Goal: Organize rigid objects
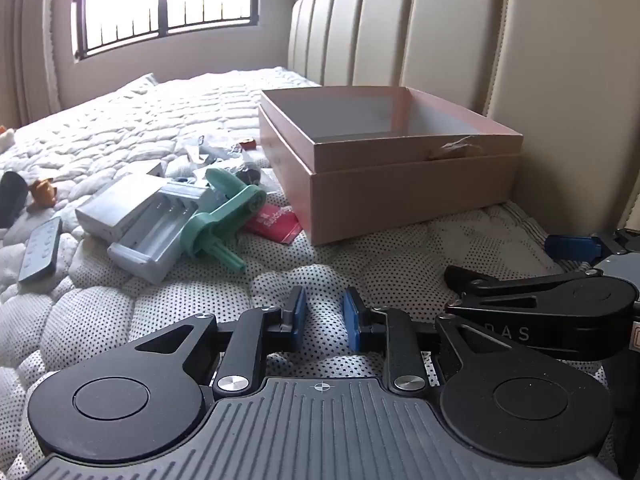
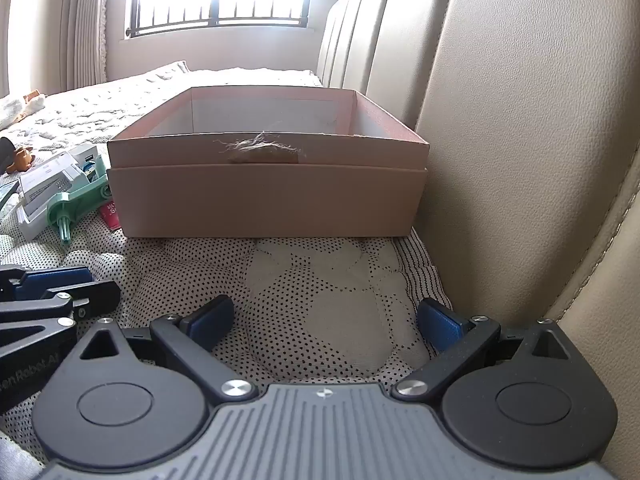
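A: Where's everything rn?

B: Pink cardboard box (image 1: pixel 400 168) sits open on the bed (image 1: pixel 168 304), back against the padded headboard (image 1: pixel 440 40). Looks empty from the left wrist view, tho the floor's partly hidden by the near wall. The clutter's left of it: green plastic tool (image 1: pixel 218 220) lying across a pale blue battery charger (image 1: pixel 156 236), white box (image 1: pixel 116 204) just behind, grey remote (image 1: pixel 40 250) further left, red packet (image 1: pixel 274 222) touching the box's near corner.

A: Jaws?

B: Left gripper (image 1: pixel 322 320): jaws narrow, small gap, nothing between them. Right gripper (image 2: pixel 326 320): jaws wide apart, empty, aimed at the box front.

A: So nothing picked yet. First grab?

B: I'd say the green tool, w/ the left, since it's on top and nearest. Jaws need to widen first; the gap looks too tight for its arm.

A: Tips?

B: Clamp the flat arm, not the thin prongs. Lift straight up so the charger underneath isn't dragged. Mattress is soft, so don't press down hard or stuff will tilt.

A: Right one?

B: Keep it off the box rim; the torn patch (image 2: pixel 260 148) on the front wall looks weak.
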The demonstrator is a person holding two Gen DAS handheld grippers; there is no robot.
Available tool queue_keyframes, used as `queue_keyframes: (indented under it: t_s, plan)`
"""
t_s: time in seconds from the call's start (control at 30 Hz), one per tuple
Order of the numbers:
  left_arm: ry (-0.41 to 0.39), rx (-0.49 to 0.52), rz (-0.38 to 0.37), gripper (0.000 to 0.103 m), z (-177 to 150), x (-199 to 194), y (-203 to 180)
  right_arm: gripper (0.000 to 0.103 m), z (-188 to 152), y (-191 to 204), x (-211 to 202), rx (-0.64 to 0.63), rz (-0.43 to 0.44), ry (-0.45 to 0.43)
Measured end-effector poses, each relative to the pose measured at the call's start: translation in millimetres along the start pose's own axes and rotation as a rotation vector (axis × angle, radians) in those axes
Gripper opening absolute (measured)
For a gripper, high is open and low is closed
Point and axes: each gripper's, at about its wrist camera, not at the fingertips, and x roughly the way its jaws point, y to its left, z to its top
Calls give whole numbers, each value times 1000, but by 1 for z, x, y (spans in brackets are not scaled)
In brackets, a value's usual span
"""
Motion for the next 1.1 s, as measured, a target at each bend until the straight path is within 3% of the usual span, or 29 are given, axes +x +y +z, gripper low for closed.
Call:
queue_keyframes:
  t_s: [1.1]
  plan:
    - [-4,-14,0,25,1,-4,-2,99,0,0,-1,0,0,-2]
